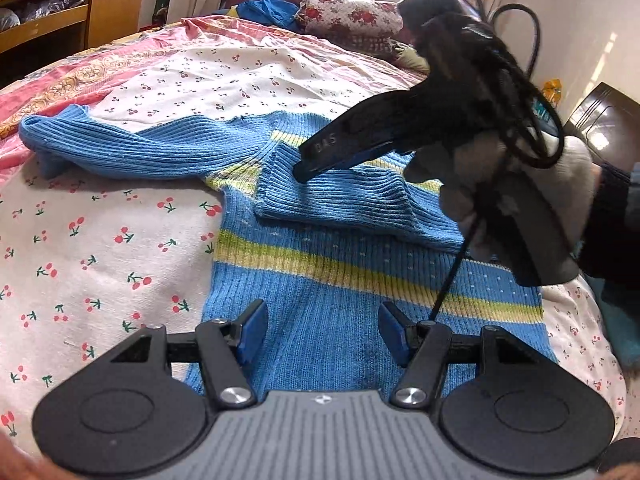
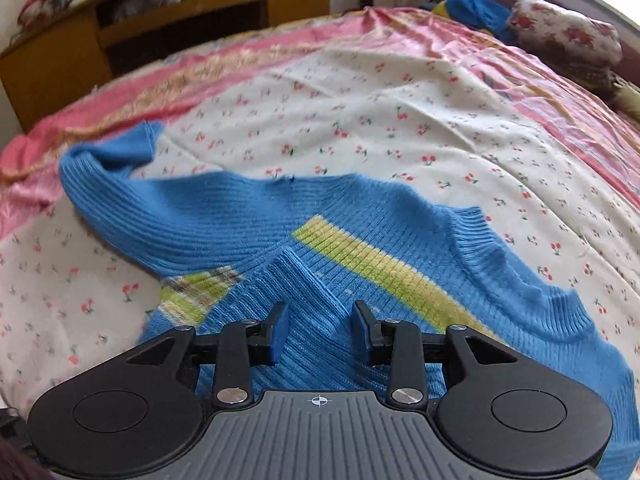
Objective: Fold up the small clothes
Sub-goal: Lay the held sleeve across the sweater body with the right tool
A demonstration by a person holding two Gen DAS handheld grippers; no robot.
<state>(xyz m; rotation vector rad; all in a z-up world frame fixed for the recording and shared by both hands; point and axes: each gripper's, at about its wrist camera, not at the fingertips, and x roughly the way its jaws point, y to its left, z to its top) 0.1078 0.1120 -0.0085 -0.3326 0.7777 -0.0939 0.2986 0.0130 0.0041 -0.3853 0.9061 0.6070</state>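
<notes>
A blue ribbed knit sweater with yellow-green stripes (image 1: 352,276) lies flat on the bed. One sleeve (image 1: 352,204) is folded across its body; the other sleeve (image 1: 120,148) stretches out to the left. My left gripper (image 1: 322,330) is open just above the sweater's lower part, holding nothing. My right gripper (image 1: 304,168) reaches in from the right, its tips at the cuff of the folded sleeve. In the right wrist view the right gripper (image 2: 320,334) is open over the folded sleeve (image 2: 304,300), and the sweater (image 2: 400,240) spreads ahead of it.
The bed is covered by a white cherry-print sheet (image 1: 100,248) over a pink quilt (image 1: 60,80). A floral pillow (image 1: 352,12) and blue clothes (image 1: 268,8) lie at the head. A wooden shelf unit (image 1: 60,12) stands beyond the bed on the left.
</notes>
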